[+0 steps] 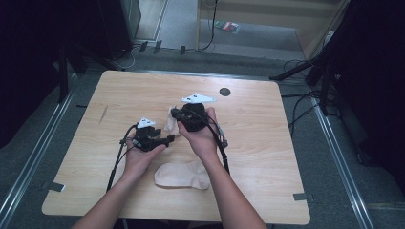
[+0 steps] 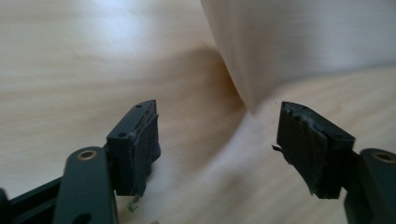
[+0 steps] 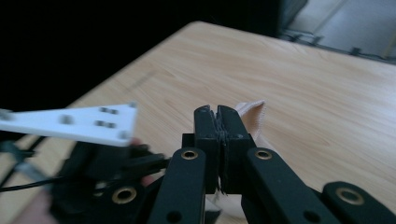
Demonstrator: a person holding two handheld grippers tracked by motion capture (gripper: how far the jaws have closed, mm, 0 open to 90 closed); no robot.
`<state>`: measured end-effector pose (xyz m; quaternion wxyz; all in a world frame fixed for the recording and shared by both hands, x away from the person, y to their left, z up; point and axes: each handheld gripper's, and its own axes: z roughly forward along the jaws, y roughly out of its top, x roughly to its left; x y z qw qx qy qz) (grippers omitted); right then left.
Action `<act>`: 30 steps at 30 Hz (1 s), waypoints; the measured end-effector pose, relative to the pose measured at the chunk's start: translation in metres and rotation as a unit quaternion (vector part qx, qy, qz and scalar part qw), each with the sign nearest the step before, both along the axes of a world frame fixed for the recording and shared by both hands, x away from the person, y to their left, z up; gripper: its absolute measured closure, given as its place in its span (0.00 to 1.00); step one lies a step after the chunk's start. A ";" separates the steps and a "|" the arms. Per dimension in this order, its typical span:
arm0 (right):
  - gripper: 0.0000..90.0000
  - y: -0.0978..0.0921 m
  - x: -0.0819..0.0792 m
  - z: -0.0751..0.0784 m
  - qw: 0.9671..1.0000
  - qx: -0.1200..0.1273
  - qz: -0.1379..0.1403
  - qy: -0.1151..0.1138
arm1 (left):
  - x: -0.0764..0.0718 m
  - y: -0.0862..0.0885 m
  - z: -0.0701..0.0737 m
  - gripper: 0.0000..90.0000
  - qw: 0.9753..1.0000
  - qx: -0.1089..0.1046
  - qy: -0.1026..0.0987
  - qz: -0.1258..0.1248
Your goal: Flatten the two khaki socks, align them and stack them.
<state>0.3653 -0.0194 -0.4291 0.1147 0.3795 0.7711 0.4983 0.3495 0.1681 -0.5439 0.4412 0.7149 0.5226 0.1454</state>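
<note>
Pale wooden table, and the right tongs are pinching a beige sock at mid-table; left tongs spread beside its hanging edge. Soft, light, floppy: I'd grab the loose hem.

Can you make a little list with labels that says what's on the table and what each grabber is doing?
held sock: beige sock, lifted off the table
right gripper: jaws shut on the held sock
left gripper: jaws open, just below the held sock's hanging end
second sock: lies flat near the person's edge, between the forearms
dark round spot: on the far part of the table
</note>
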 end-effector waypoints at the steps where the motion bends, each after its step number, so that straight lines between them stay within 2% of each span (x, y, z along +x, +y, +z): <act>1: 0.99 -0.002 -0.003 0.005 1.000 0.011 0.008 -0.002 | 0.000 0.002 0.002 0.39 1.000 0.014 -0.017 0.004; 2: 0.99 -0.005 -0.005 0.010 1.000 0.023 0.013 -0.003 | -0.001 0.004 0.005 0.46 0.999 0.028 -0.033 0.007; 3: 0.99 -0.010 -0.007 0.014 0.999 0.032 0.016 -0.003 | -0.003 0.007 0.007 0.59 0.998 0.036 -0.048 0.003; 5: 0.99 -0.022 -0.008 0.016 0.999 0.045 0.015 0.004 | -0.008 0.014 0.013 0.93 0.996 0.048 -0.071 -0.014; 6: 0.99 -0.029 -0.008 0.014 0.999 0.040 0.005 0.005 | -0.011 0.017 0.015 1.00 0.994 0.069 -0.084 -0.011; 8: 0.99 -0.043 -0.004 0.003 0.999 0.032 -0.013 0.017 | -0.017 0.019 0.015 1.00 0.989 0.109 -0.103 -0.005; 11: 1.00 -0.061 0.001 -0.022 0.998 0.008 -0.042 0.046 | -0.028 0.016 0.012 1.00 0.976 0.175 -0.128 0.001; 12: 1.00 -0.065 0.002 -0.032 0.997 -0.005 -0.050 0.053 | -0.030 0.014 0.010 1.00 0.973 0.190 -0.128 -0.002; 13: 1.00 -0.068 0.002 -0.040 0.997 -0.016 -0.056 0.059 | -0.032 0.012 0.008 1.00 0.972 0.202 -0.124 -0.007; 14: 1.00 -0.071 0.002 -0.049 0.996 -0.023 -0.061 0.066 | -0.033 0.011 0.006 1.00 0.968 0.220 -0.124 -0.012; 15: 1.00 -0.074 0.002 -0.056 0.995 -0.025 -0.067 0.074 | -0.035 0.008 0.004 1.00 0.965 0.231 -0.125 -0.017; 16: 1.00 -0.077 0.003 -0.062 0.994 -0.026 -0.071 0.079 | -0.036 0.007 0.001 1.00 0.964 0.235 -0.122 -0.022; 19: 1.00 -0.084 0.004 -0.078 0.992 -0.034 -0.084 0.091 | -0.038 0.001 -0.002 1.00 0.965 0.233 -0.106 -0.051; 20: 1.00 -0.085 0.005 -0.082 0.991 -0.040 -0.085 0.092 | -0.039 -0.001 -0.003 1.00 0.967 0.225 -0.104 -0.057; 21: 1.00 -0.086 0.005 -0.085 0.991 -0.045 -0.086 0.092 | -0.040 -0.002 -0.002 1.00 0.968 0.223 -0.104 -0.059; 23: 1.00 -0.087 0.006 -0.090 0.991 -0.047 -0.084 0.095 | -0.040 -0.002 -0.002 1.00 0.973 0.198 -0.098 -0.067; 27: 1.00 -0.084 0.008 -0.094 0.991 -0.065 -0.078 0.087 | -0.041 -0.003 -0.005 0.97 0.975 0.175 -0.092 -0.096; 28: 1.00 -0.083 0.008 -0.094 0.991 -0.074 -0.080 0.080 | -0.041 -0.003 -0.005 0.93 0.977 0.170 -0.094 -0.093; 30: 0.99 -0.082 0.008 -0.095 0.990 -0.097 -0.084 0.064 | -0.041 0.002 -0.005 0.79 0.981 0.148 -0.093 -0.087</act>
